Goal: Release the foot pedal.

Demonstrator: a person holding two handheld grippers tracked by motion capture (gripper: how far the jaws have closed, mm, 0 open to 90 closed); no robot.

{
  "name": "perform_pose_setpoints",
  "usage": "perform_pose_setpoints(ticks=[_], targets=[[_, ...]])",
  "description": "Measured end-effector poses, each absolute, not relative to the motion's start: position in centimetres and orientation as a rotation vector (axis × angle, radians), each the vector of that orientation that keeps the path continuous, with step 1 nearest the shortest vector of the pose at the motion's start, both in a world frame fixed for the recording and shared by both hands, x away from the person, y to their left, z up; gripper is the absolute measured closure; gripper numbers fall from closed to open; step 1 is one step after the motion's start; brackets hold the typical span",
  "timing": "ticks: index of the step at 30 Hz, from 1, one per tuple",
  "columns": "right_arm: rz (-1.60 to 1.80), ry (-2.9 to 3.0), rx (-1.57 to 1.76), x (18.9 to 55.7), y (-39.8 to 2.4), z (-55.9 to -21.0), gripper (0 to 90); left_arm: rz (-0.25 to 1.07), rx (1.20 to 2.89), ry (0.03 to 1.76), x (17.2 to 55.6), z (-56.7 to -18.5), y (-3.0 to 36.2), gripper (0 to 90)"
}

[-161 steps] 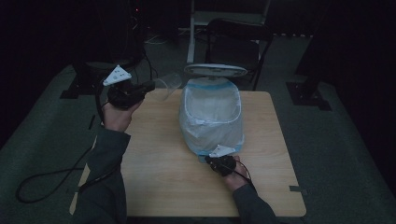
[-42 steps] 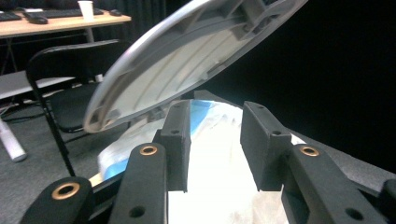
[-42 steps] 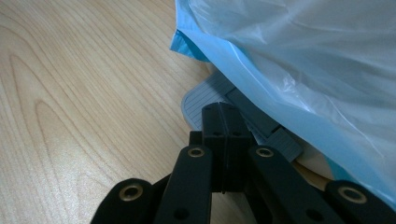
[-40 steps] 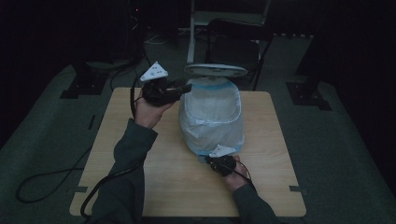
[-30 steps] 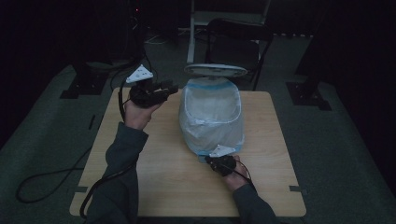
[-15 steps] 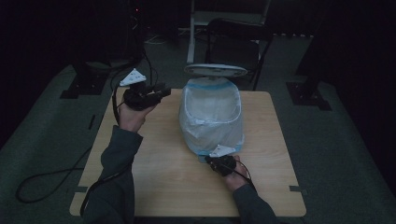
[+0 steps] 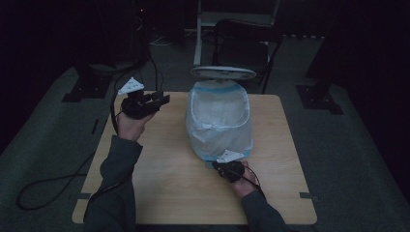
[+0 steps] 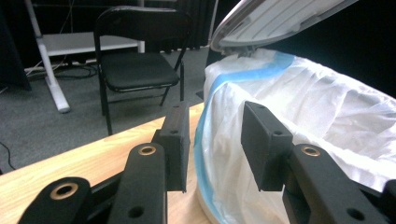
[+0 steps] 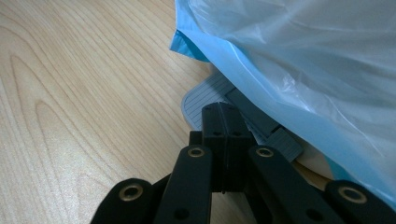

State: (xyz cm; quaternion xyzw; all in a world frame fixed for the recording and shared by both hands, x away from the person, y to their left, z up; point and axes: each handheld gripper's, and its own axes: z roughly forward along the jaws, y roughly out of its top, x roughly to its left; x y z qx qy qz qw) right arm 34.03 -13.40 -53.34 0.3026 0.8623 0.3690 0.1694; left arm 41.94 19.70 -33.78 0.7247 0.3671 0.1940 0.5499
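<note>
A pedal bin (image 7: 220, 126) lined with a white bag with a blue hem stands at the middle of the wooden table (image 7: 159, 186), its lid (image 7: 223, 72) raised. My right gripper (image 7: 218, 166) is at the bin's near foot; in the right gripper view it (image 9: 223, 111) is shut, tips resting on the grey ribbed pedal (image 9: 198, 100) under the bag (image 9: 303, 56). My left gripper (image 7: 162, 98) hovers left of the bin, open and empty. In the left gripper view its jaws (image 8: 215, 135) point at the bag's rim (image 8: 303, 98) below the lid (image 8: 280, 18).
A black folding chair (image 7: 246, 43) and a white desk frame stand behind the table; the chair (image 8: 135, 70) also appears in the left gripper view. A cable (image 7: 43, 191) trails over the grey floor at the left. Bare wood lies in front of and to the left of the bin.
My left gripper has drawn back to the left, away from the bin's rim, and come down slightly. The right gripper stays on the pedal and the lid stays up.
</note>
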Motion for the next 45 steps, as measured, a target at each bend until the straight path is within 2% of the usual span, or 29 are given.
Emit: perform_pose_setpoints(ticks=[28,45], targets=[[1.01,2.416,0.826,33.5,-12.9,-53.1,90.0,0.452,1.722,0.906,42.2,-34.9,20.3,63.1],[1.082,2.314,0.793,31.5,-14.5,-49.9,90.0,0.456,1.72,0.907,42.0,-34.9,20.6,63.0]])
